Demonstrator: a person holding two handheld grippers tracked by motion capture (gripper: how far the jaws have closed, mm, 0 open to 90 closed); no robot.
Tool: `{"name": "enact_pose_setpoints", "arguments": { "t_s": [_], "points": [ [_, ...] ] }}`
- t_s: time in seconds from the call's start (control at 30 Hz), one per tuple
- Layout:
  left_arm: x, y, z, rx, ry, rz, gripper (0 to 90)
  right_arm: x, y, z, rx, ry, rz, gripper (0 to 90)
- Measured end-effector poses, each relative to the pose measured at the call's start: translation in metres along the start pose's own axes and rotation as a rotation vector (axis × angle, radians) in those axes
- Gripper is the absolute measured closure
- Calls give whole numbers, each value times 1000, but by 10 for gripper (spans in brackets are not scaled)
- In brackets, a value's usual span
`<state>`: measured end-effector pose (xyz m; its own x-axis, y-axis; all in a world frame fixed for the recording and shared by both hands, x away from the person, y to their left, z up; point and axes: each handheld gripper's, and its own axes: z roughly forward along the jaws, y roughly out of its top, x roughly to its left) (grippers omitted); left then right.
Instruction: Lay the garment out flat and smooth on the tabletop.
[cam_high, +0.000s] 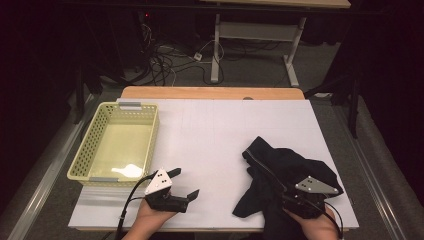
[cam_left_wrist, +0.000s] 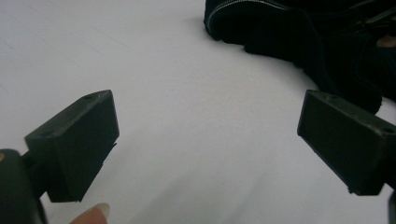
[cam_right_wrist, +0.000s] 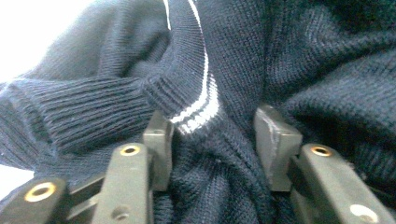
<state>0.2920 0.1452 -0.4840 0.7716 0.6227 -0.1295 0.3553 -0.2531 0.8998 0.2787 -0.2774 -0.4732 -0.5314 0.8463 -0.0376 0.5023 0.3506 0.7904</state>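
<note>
In the high view, a white-topped bench carries a pale yellow perforated plastic basket at its left side and a crumpled dark navy knitted sweater near its front right. The left gripper rests on the bare bench surface just in front of the basket, held by the person's left hand, with its two black jaws spread apart and pointing toward the sweater; a black cable trails from it toward the front edge. The right gripper lies on the near part of the sweater, its grey three-cornered plate on top, with the person's right hand behind it.

In the left gripper view, the two black jaws stand wide apart over the white bench with nothing between them. The sweater lies farther off at the upper right, a thin pale stripe along its edge, well apart from these jaws. A fingertip shows at the bottom edge.

In the right gripper view, the right gripper has its jaws sunk into the sweater, part-way closed with a bunch of knit fabric between them. A ribbed edge with two white stripes runs down to the inner face of the jaw on the left. The pads press into the cloth on both sides.
</note>
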Motion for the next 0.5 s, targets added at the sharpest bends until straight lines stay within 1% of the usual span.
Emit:
{"name": "enact_pose_setpoints", "arguments": {
  "t_s": [0.1,0.13,0.17,0.23,0.33,0.43,0.5],
  "points": [
    [1,0,0,6,-4,-2,48,3,0,-2,-14,-7,-20,616],
    [1,0,0,6,-4,-3,48,4,1,-3,-20,-4,-28,627],
    [1,0,1,7,-4,-2,48,5,1,-3,-25,2,-26,636],
    [1,1,1,9,-5,-1,48,6,1,-3,-36,19,-26,648],
    [1,1,1,9,-6,-1,48,11,3,-2,-50,51,-51,664],
    [1,1,1,8,-8,-1,48,21,6,2,-60,84,-83,673],
    [1,0,1,9,-7,1,48,29,8,5,-69,118,-97,679]
  ]
}}
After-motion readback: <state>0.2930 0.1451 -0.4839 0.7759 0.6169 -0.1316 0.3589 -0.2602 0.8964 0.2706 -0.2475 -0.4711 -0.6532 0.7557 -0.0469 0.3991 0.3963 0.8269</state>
